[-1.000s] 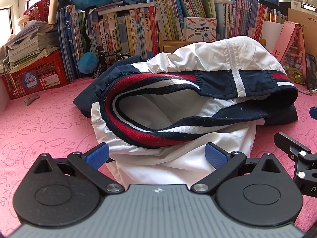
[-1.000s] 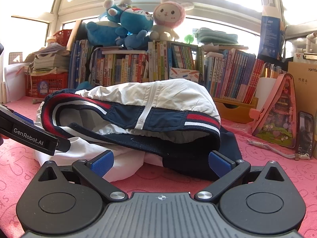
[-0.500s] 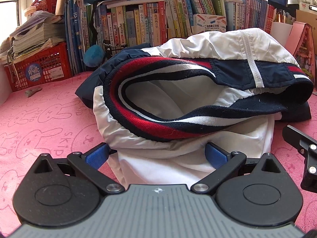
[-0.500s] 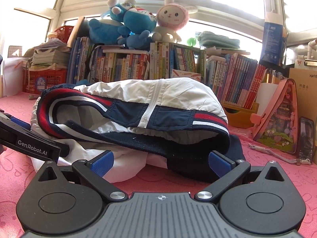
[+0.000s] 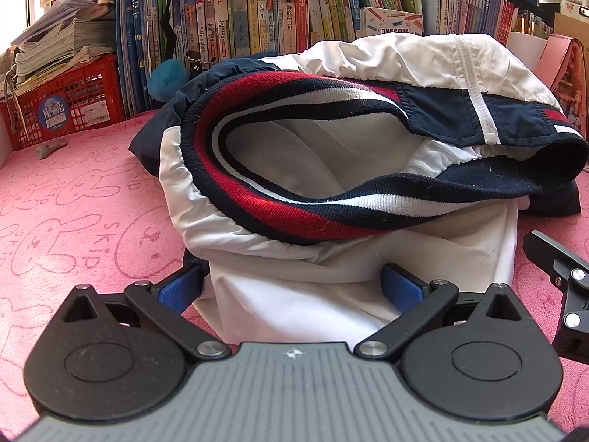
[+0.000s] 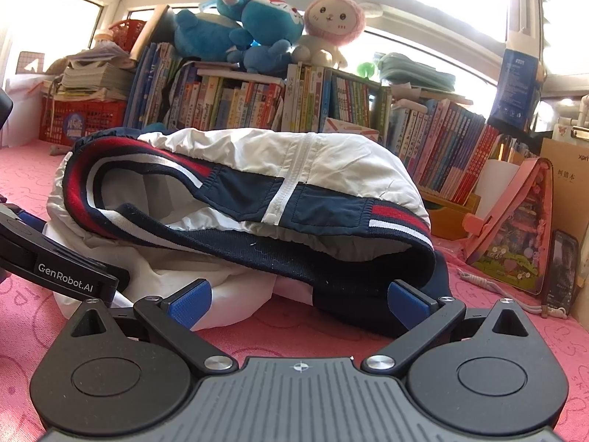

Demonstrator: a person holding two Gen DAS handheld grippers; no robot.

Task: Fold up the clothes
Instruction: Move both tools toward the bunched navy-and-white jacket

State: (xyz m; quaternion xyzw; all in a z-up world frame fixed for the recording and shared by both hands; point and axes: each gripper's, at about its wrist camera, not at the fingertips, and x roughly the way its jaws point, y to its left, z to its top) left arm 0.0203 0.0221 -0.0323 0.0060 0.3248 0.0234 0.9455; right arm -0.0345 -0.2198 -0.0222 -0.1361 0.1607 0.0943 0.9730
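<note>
A white and navy jacket (image 5: 368,140) with a red, white and navy ribbed hem lies bunched on the pink mat (image 5: 73,202), its hem gaping toward me. My left gripper (image 5: 294,287) is open, its blue pads straddling the white fabric at the jacket's near edge. In the right wrist view the same jacket (image 6: 257,191) fills the middle. My right gripper (image 6: 300,300) is open too, one pad by the white cloth and the other against the navy fold. The left gripper's black finger (image 6: 62,276) shows at the left edge there.
A row of books (image 5: 276,18) lines the back, with a red basket (image 5: 66,107) of papers at left. Plush toys (image 6: 265,25) sit on top of the books. A pink triangular case (image 6: 515,221) and a phone (image 6: 561,272) stand at right.
Both grippers have moved forward toward the jacket; the left pads now reach around the white near edge. Both stay open.
</note>
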